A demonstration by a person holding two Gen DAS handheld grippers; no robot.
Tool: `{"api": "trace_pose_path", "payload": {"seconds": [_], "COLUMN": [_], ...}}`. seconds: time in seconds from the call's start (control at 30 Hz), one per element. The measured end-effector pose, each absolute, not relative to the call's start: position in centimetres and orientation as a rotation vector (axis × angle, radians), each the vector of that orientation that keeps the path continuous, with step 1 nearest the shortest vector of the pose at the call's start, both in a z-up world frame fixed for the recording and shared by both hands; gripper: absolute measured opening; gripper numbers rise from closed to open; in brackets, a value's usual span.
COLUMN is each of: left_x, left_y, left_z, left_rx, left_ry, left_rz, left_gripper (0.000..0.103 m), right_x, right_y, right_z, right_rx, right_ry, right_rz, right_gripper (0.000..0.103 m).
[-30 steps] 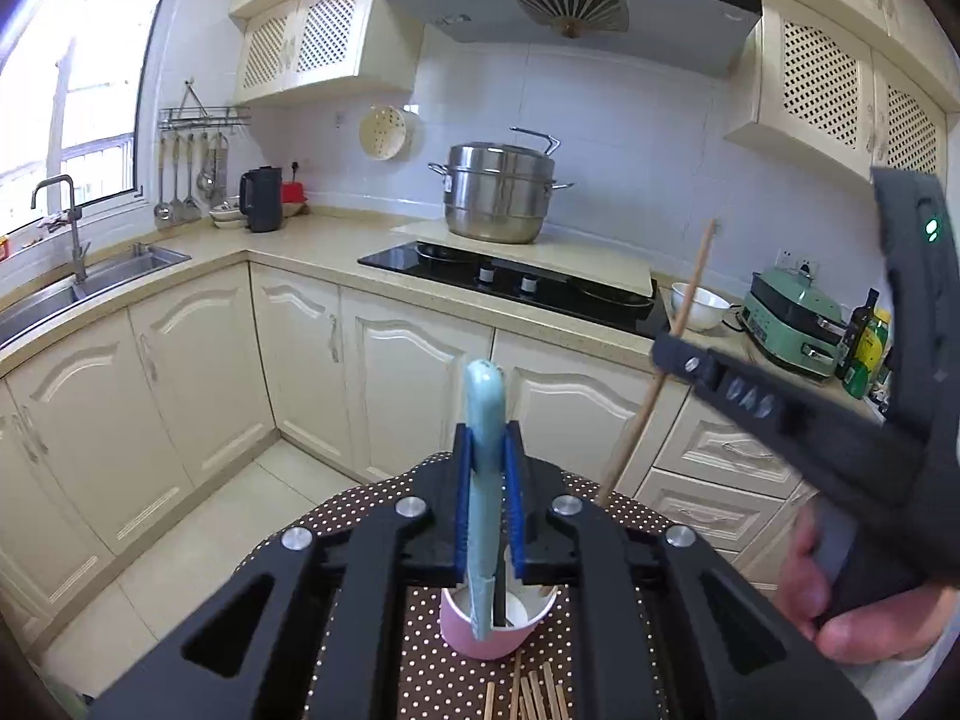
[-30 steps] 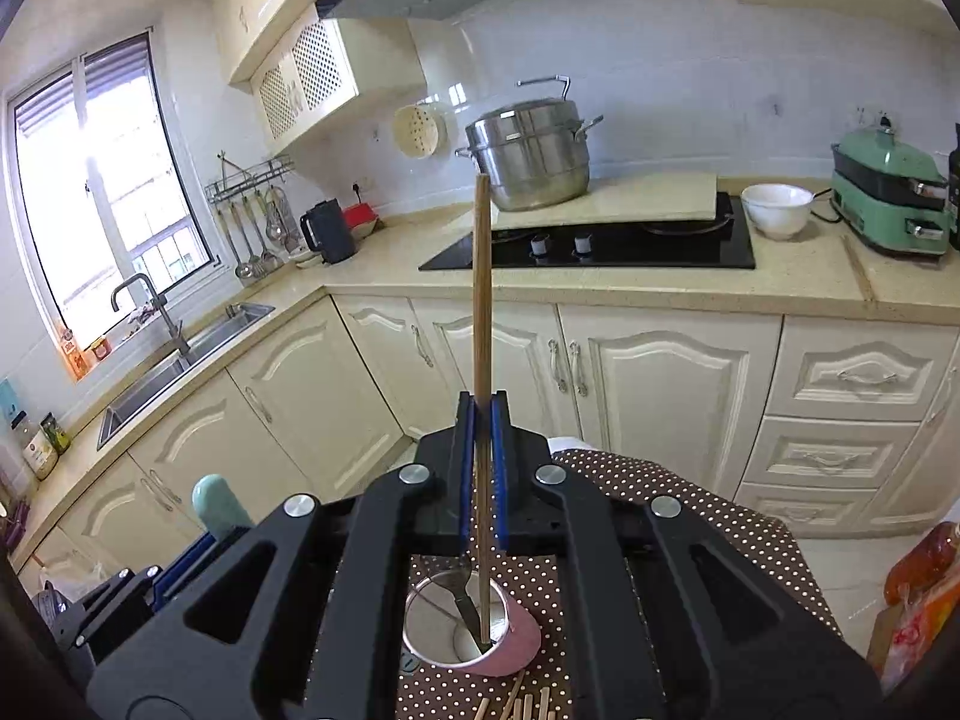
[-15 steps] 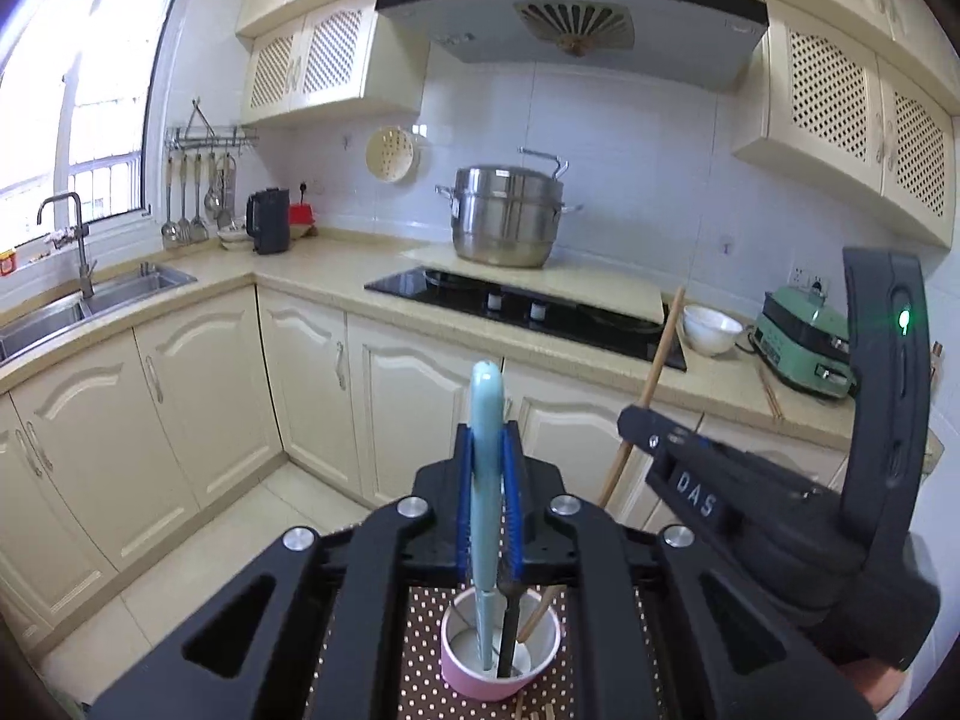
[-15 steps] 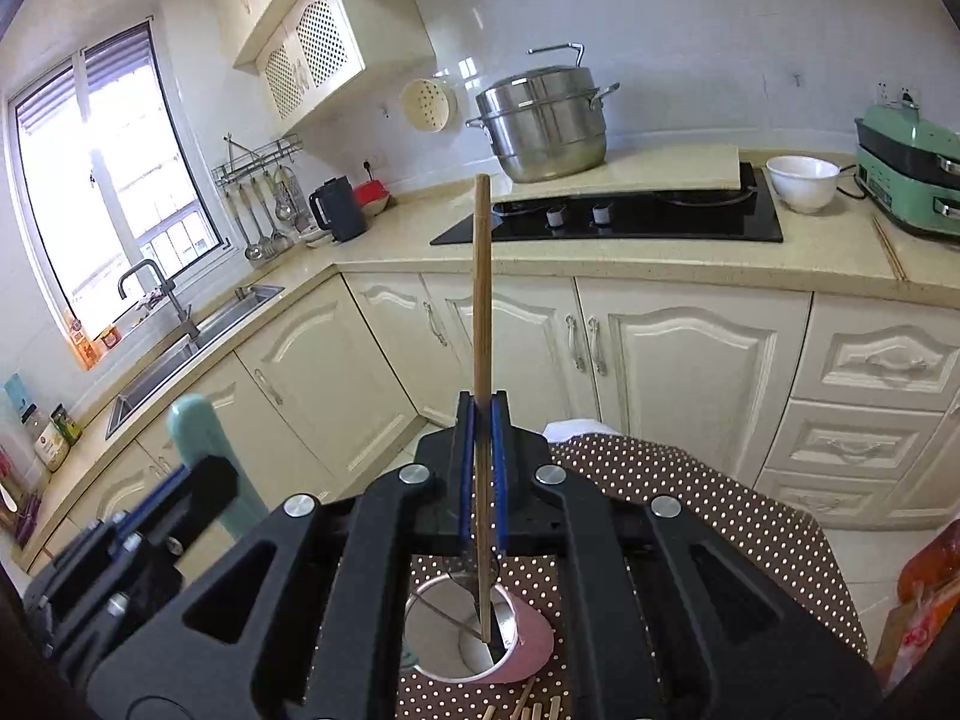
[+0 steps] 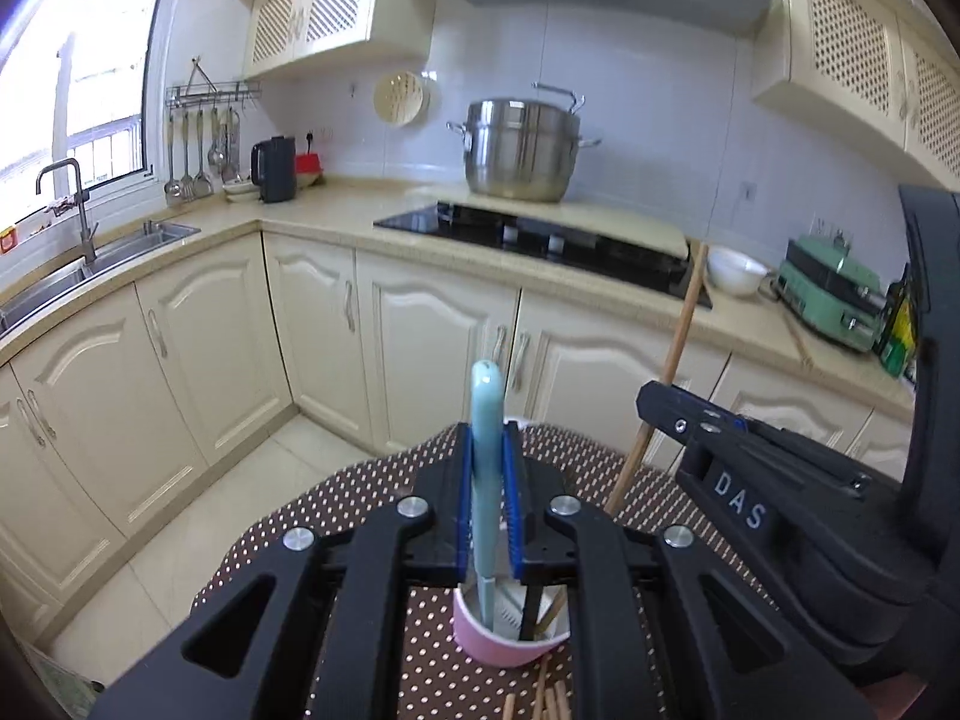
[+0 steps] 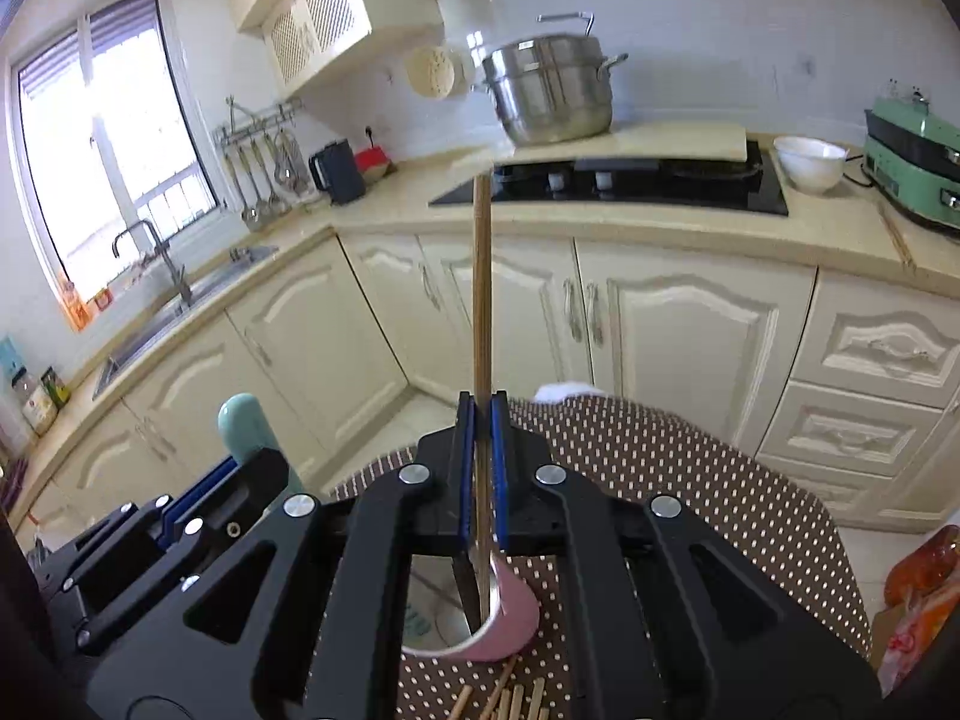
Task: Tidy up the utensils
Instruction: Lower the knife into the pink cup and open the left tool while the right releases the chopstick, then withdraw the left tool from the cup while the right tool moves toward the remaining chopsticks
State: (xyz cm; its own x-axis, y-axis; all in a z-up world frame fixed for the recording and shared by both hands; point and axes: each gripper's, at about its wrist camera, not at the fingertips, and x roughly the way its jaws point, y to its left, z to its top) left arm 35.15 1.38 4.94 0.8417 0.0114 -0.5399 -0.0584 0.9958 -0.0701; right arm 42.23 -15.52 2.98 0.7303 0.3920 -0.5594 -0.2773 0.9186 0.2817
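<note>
A polka-dot table [image 5: 384,486] carries a pink cup [image 5: 510,639] near its front edge. The left gripper [image 5: 487,498] clenches a blue-handled utensil [image 5: 486,420] and the right gripper [image 6: 481,474] a wooden chopstick [image 6: 481,300], both tips inside the cup.

Right claw [image 6: 479,468] clamps upright wooden chopstick [image 6: 481,300], lower end inside pink cup [image 6: 510,618] on dotted surface [image 6: 660,468]. Left claw [image 6: 198,516] at lower left grips teal handle [image 6: 246,429]. Loose chopsticks [image 6: 510,699] near cup.
</note>
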Motion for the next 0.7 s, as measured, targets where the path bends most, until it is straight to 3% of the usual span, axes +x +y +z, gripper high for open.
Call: {"api": "trace_pose_path", "payload": {"seconds": [0.13, 0.17, 0.2, 0.23, 0.27, 0.37, 0.43, 0.7], "left_x": [34.9, 34.6, 34.5, 34.1, 33.8, 33.1, 32.5, 30.4], "left_y": [1.5, 1.3, 1.3, 1.4, 1.7, 2.4, 2.6, 3.5], "left_z": [2.8, 2.4, 2.2, 2.1, 2.1, 2.1, 2.3, 2.9], "left_rx": [-0.053, -0.013, 0.003, 0.007, 0.004, -0.010, 0.000, -0.008], "left_ry": [0.612, 0.614, 0.614, 0.608, 0.604, 0.607, 0.600, 0.600], "left_rz": [0.016, 0.026, 0.048, 0.064, 0.063, 0.063, 0.072, 0.089], "left_gripper": [0.013, 0.019, 0.034, 0.039, 0.039, 0.039, 0.042, 0.044], "right_x": [42.5, 42.4, 42.2, 42.0, 41.8, 41.2, 40.5, 38.0], "right_y": [-15.2, -15.2, -15.2, -15.4, -15.5, -16.2, -16.6, -17.4], "right_z": [0.2, -0.1, -0.4, -0.5, -0.6, -0.8, -0.6, 0.1], "right_rx": [0.177, 0.173, 0.156, 0.152, 0.156, 0.171, 0.176, 0.173], "right_ry": [0.756, 0.764, 0.770, 0.766, 0.764, 0.778, 0.766, 0.770], "right_rz": [0.419, 0.420, 0.398, 0.388, 0.388, 0.377, 0.363, 0.369], "right_gripper": [0.006, 0.007, 0.008, 0.009, 0.010, 0.027, 0.053, 0.054]}}
